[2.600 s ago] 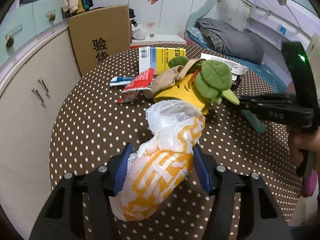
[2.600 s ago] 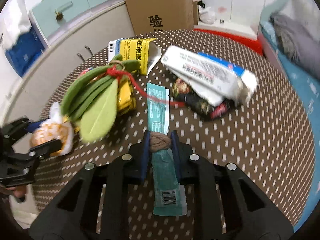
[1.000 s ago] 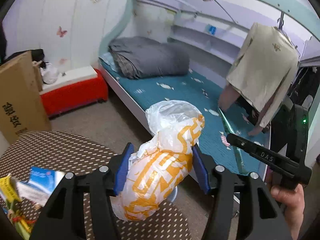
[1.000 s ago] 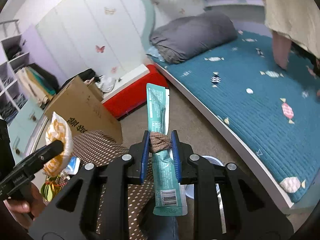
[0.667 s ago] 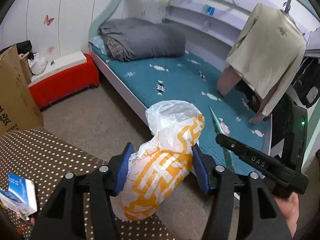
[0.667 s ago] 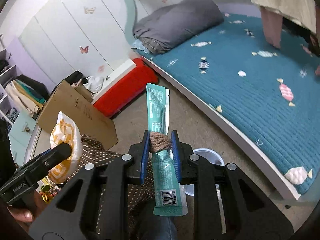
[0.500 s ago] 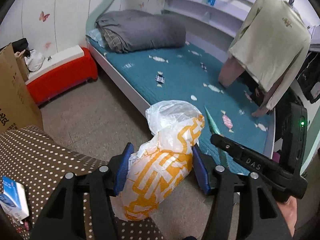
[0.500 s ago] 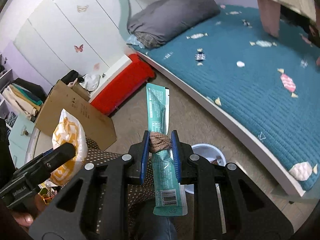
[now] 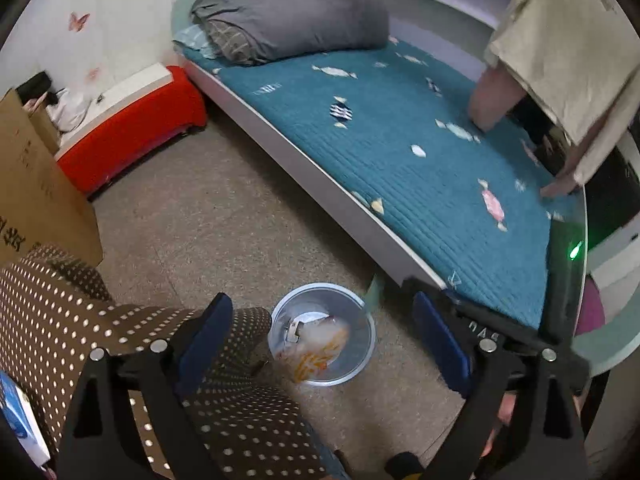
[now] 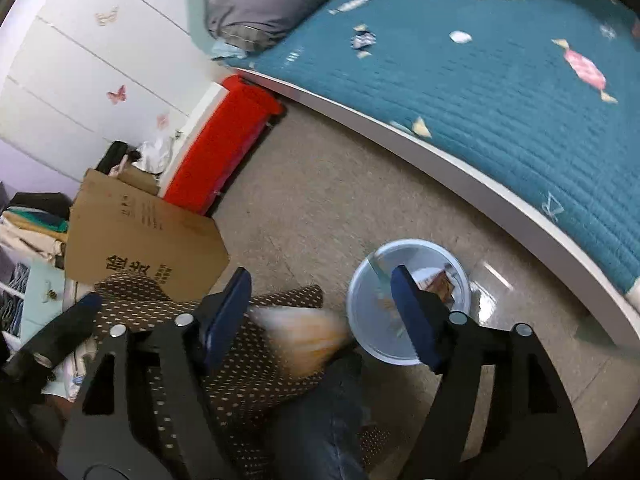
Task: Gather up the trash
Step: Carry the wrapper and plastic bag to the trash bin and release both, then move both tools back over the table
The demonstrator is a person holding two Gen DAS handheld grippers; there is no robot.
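My left gripper (image 9: pixel 322 340) hangs above a round grey bin (image 9: pixel 320 287) on the floor; its jaws are opening with nothing pressed between them. The orange-and-white plastic bag (image 9: pixel 316 350) shows as a blur inside the bin's mouth. A pale green streak (image 9: pixel 374 292) at the bin's right rim may be the teal wrapper. My right gripper (image 10: pixel 322 314) is also opening and holds nothing. In its view the bag (image 10: pixel 304 336) is a falling blur left of the bin (image 10: pixel 412 242). Some brown scraps (image 10: pixel 440 284) lie in the bin.
The brown polka-dot table (image 9: pixel 60 320) fills the lower left, with a blue-and-white box (image 9: pixel 12 420) on it. A bed with a teal cover (image 9: pixel 400 140), a red bench (image 9: pixel 132 128) and a cardboard box (image 9: pixel 32 184) ring the floor. A person's leg (image 10: pixel 320 420) is below the grippers.
Both grippers have sunk toward the bin and opened. The bag has left my left gripper and drops at the bin. The teal wrapper is gone from my right gripper.
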